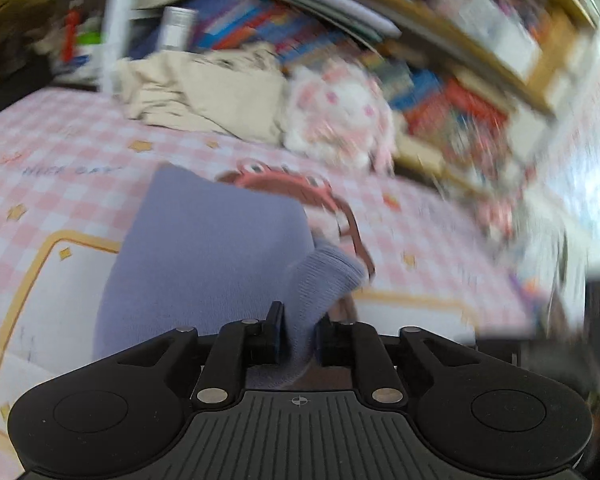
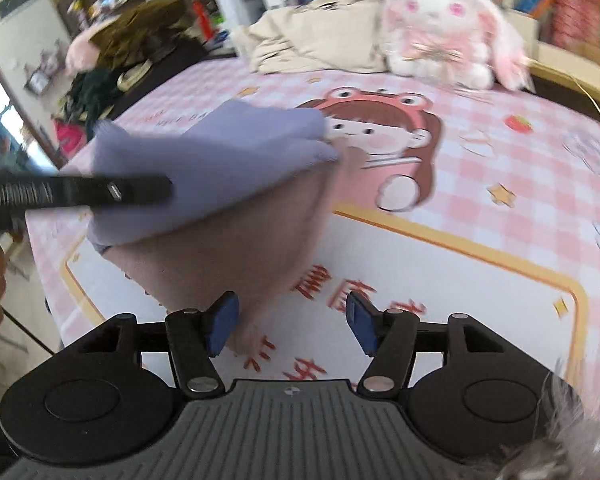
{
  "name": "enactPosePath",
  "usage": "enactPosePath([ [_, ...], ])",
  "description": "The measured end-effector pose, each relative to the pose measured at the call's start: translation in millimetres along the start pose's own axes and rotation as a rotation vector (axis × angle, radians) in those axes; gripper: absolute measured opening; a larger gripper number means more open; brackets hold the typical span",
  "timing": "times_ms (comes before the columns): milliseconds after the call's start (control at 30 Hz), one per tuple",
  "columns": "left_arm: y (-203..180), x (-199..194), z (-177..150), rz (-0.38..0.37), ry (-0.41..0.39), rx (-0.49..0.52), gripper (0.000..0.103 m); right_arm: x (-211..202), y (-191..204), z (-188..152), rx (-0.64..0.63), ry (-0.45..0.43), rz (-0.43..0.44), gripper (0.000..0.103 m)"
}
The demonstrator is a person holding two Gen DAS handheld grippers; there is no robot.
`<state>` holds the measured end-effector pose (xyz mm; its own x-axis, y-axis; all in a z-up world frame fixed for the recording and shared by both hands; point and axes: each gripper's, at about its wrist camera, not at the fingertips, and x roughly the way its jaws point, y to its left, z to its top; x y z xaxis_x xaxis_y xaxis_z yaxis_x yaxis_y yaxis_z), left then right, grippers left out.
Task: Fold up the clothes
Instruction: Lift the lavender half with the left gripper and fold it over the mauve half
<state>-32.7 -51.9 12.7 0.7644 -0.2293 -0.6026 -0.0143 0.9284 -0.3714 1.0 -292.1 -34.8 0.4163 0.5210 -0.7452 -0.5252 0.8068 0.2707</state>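
Leftmost, the left gripper point(image 1: 298, 336) has its jaws closed on a fold of the lilac garment point(image 1: 204, 256) — the knit cloth bunches up between the two black fingers and a ribbed cuff bulges just beyond them. From the right wrist view the same tool shows as a dark blurred bar point(image 2: 76, 196) at the left edge, reaching into the garment point(image 2: 220, 160), which hangs lifted over the table point(image 2: 480, 208) with its pinkish inner side point(image 2: 236, 248) drooping down toward the camera.

Beneath it lies a pink checked cloth printed with a cartoon girl in a frog hat point(image 2: 384, 136), a yellow-bordered white panel and red characters. The garment covers part of that print on the left half of the table.

Further right, the right gripper point(image 2: 292, 322) stands with its blue-padded fingers point(image 2: 222, 326) well apart; the low tip of the hanging fabric dangles just beside the left pad, though blur hides whether they touch, and nothing is pinched.

At the far edge sit a crumpled beige cloth point(image 2: 320, 40) and, right of it, a white-and-pink plush rabbit point(image 2: 440, 28). Shelves of books point(image 1: 440, 92) rise behind — heavily blurred.
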Motion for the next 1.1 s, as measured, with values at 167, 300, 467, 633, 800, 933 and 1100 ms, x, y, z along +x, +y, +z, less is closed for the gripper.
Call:
enactPosePath([
  [167, -32.9, -9.0, -3.1, -0.02, -0.012, 0.189, 0.053, -17.5, -19.4, -8.3, 0.093, -0.037, -0.017, 0.058],
  [300, -40.7, 25.5, -22.2, -0.047, 0.178, 0.255, 0.069, -20.3, -38.6, -12.9, 0.22, -0.037, -0.064, 0.057],
  [467, -53.8, 46.0, -31.8, -0.021, 0.25, 0.325, 0.08, -20.9, -54.2, -4.4, 0.369, -0.049, 0.082, 0.057],
  [633, -37.6, -17.9, -7.6, -0.145, 0.075, 0.225, 0.081, -10.0, -53.1, 30.1, 0.433, -0.061, 0.273, 0.058],
  [800, 11.9, -14.2, 7.8, 0.117, 0.027, 0.116, 0.069, 32.2, -42.5, 57.4, 0.467, 0.019, 0.295, 0.057],
  [933, 17.0, 11.8, -2.0, 0.137, 0.099, 0.165, 0.032, 69.0, -36.3, 66.9, 0.479, 0.057, 0.298, 0.018],
  [1100, 13.6, 18.9, -12.1, 0.138, 0.135, 0.22, 0.028, 26.8, 16.2, 63.8, 0.016, -0.201, 0.253, 0.015],
])
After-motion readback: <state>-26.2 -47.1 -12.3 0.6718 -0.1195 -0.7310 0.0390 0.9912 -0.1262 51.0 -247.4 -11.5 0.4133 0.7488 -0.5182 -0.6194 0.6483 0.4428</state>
